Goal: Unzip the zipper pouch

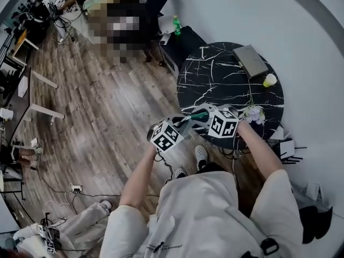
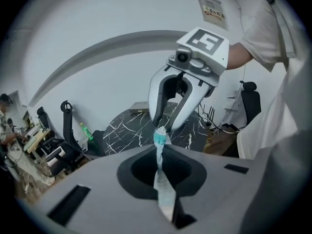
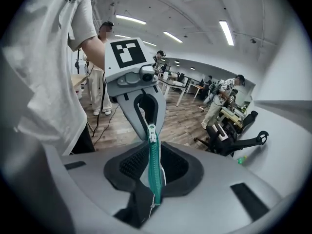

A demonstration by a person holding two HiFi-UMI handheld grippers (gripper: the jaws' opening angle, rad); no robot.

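The zipper pouch (image 1: 196,115) hangs stretched between my two grippers, in the air beside the table's near edge. In the left gripper view it is a pale strip with a teal end (image 2: 160,136); my left gripper (image 2: 168,211) is shut on its near end. The right gripper's tips (image 2: 163,127) close round the teal end. The right gripper view shows the teal zipper (image 3: 154,167) rising from my right gripper (image 3: 151,204) to the left gripper's tips (image 3: 150,126). The metal zipper pull (image 3: 151,132) sits right at those tips. The zipper looks taut and closed.
A round black marble table (image 1: 215,74) carries a grey box (image 1: 250,61), a yellow cup (image 1: 270,80) and small flowers (image 1: 252,113). A green bottle (image 1: 176,24) stands on a dark cabinet behind. Cables lie on the wooden floor (image 1: 107,117). People and desks are far off.
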